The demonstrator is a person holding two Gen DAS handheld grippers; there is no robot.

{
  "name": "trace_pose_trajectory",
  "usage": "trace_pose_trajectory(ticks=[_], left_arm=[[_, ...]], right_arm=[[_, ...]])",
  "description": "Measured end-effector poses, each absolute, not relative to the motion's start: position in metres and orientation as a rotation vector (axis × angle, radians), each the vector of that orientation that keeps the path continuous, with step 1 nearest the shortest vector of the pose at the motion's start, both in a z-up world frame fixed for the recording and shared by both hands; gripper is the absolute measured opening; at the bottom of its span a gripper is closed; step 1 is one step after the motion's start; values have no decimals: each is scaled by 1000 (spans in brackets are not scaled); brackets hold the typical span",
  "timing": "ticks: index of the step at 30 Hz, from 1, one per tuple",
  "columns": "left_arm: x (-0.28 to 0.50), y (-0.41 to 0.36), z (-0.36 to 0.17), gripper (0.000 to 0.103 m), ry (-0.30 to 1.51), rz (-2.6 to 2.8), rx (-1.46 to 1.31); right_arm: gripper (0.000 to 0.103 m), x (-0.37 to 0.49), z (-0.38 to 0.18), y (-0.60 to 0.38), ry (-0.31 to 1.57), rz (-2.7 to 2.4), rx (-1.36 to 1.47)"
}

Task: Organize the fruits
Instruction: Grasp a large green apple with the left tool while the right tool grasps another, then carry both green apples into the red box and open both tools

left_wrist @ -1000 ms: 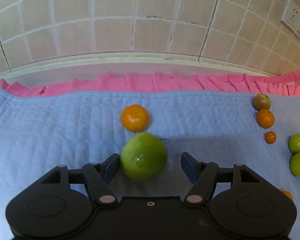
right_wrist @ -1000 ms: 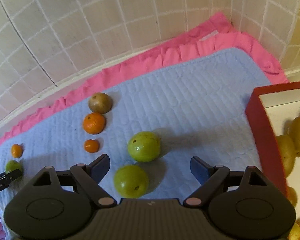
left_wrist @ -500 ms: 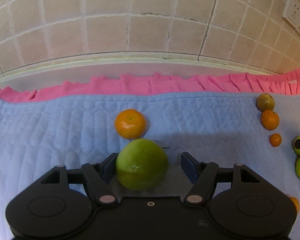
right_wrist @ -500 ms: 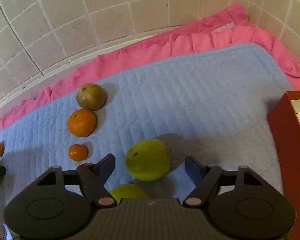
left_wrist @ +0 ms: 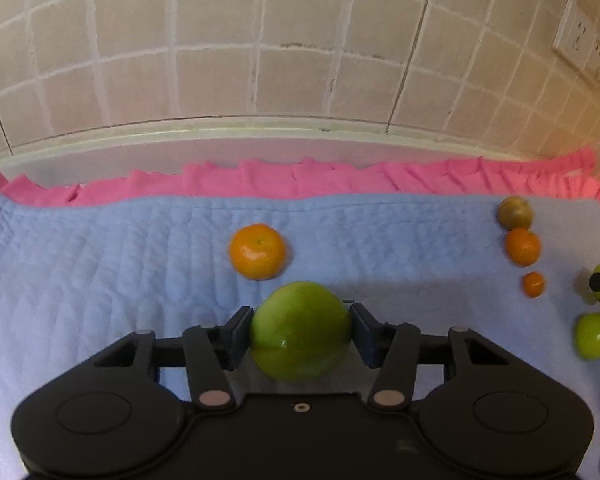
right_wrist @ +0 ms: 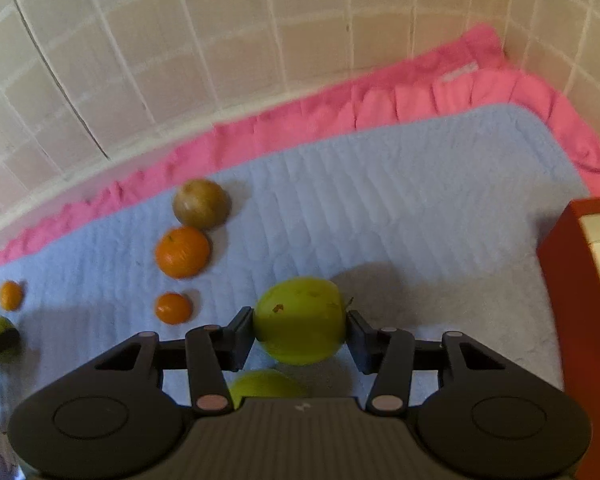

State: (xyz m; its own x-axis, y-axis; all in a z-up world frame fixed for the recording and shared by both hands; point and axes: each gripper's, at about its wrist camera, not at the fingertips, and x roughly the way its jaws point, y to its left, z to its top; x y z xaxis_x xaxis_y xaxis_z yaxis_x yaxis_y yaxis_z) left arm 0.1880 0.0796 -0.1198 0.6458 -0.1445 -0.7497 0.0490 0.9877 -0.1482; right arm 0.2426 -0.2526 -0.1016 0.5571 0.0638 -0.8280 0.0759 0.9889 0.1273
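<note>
Two grippers are closing at once on the blue quilted mat: the left gripper has its pads against a large green apple just in front of an orange, while the right gripper pinches a yellow-green fruit left of the red tray.

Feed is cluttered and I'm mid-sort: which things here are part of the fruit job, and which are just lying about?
Part of the job:
- left hand-held gripper, closing on a green apple
- right hand-held gripper, closing on a second green apple
- third green apple
- oranges
- brownish fruit
- red tray

Lying about:
- blue mat
- pink cloth
- wall socket
</note>
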Motion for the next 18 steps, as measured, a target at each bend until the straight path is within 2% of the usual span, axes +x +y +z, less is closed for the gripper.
trace_pose_trajectory(ticks=[10,18], left_arm=[[146,30,-51,62,699,-205,-16],[143,-66,18,63,541,-435,78]], right_arm=[[51,180,-31,-286,799,13,230],[51,113,27,-358,649,-111,248]])
